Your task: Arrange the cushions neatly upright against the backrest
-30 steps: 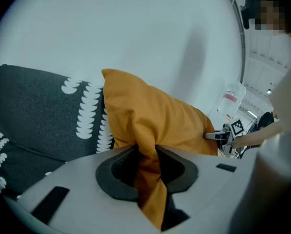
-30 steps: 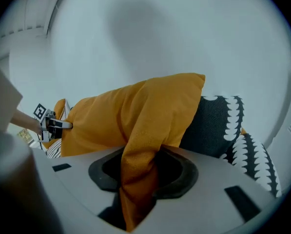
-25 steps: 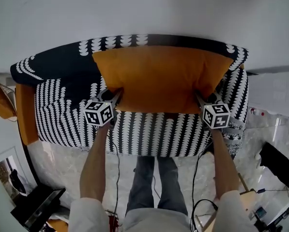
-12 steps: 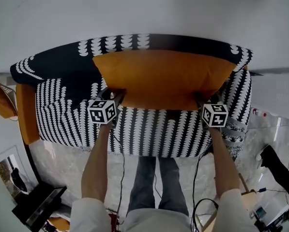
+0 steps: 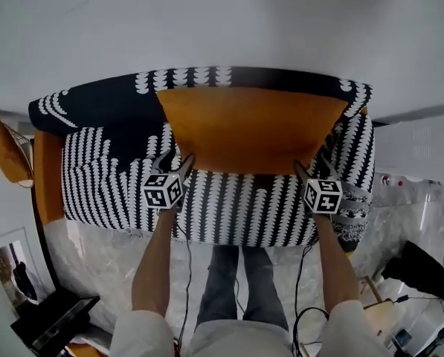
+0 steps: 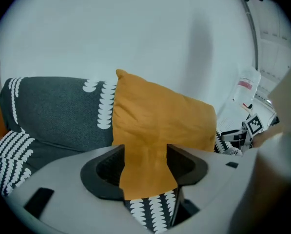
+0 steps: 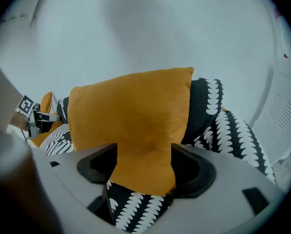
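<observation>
Cushion placement looks good: the large orange fabric cushion [image 5: 251, 129] stands upright in the centre of the frame, leaning on the dark backrest [image 5: 95, 110] of the black-and-white patterned sofa [image 5: 229, 210]. Your left gripper [image 5: 177, 160] sits at its lower left corner and your right gripper [image 5: 311, 168] at its lower right corner. Both sets of jaws have just been opening and stand apart. In each gripper view orange cloth shows in the gap, but the pads do not press on it. Judge the cushion light, soft and floppy, with a cloth that is not slippery, so it would likely sag if pinched mid-edge. If it needs squaring, take the stuffed bottom corners, both sides together, and nudge rather than squeeze.
</observation>
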`<state>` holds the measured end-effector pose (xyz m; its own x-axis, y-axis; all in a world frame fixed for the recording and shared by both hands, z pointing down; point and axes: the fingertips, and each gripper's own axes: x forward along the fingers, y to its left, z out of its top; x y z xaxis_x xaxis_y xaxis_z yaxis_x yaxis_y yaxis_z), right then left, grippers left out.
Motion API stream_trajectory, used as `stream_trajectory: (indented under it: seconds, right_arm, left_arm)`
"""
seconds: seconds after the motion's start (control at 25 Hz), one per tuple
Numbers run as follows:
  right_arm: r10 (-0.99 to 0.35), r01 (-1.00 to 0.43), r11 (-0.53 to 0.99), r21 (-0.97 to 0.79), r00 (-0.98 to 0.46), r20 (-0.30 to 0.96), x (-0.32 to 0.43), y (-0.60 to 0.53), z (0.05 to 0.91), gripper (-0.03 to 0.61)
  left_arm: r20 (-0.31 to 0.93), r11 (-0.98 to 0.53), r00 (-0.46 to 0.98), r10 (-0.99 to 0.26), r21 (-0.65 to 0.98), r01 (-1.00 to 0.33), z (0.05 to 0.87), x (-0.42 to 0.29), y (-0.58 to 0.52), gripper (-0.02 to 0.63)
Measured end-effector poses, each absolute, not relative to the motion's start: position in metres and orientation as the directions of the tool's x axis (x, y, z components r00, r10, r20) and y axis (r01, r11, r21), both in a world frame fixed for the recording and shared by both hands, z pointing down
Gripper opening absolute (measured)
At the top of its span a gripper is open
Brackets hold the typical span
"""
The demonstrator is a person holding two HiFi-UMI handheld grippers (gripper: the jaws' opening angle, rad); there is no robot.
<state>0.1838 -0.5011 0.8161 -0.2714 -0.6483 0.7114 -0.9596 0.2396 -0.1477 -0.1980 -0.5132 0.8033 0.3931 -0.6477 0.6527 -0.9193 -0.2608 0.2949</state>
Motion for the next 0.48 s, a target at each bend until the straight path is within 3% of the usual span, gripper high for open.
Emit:
stream_trajectory:
  seconds: [0.16,0.2,0.28,0.4,0.48]
  right_arm:
    - [-0.664,-0.952,0.270,-0.144,-0.293,0.688,0.172,-0.495,0.788,0.345]
    - [-0.672,-0.951,0.278,-0.136,-0.294,0.679,0.169,-0.494,0.779,0.314]
    - [-0.693,-0.951,0.289,-0.109,-0.286,0.661,0.163,-0.491,0.760,0.173]
    - [-0.723,-0.949,0.298,-0.103,-0.295,0.625,0.152,-0.484,0.729,0.061]
    - [-0.737,-0.943,0.311,-0.116,-0.317,0.597,0.143,-0.480,0.708,0.044]
  left_arm:
    - [0.610,-0.305,0.426,-0.668,0.297,-0.905,0.773,-0.185,-0.509,0.281]
    - [0.597,-0.317,0.435,-0.674,0.298,-0.900,0.765,-0.183,-0.509,0.281]
    - [0.569,-0.347,0.459,-0.683,0.300,-0.889,0.746,-0.177,-0.508,0.268]
    - [0.524,-0.405,0.495,-0.693,0.285,-0.869,0.715,-0.169,-0.500,0.077]
    - [0.498,-0.450,0.523,-0.692,0.269,-0.852,0.695,-0.162,-0.495,0.043]
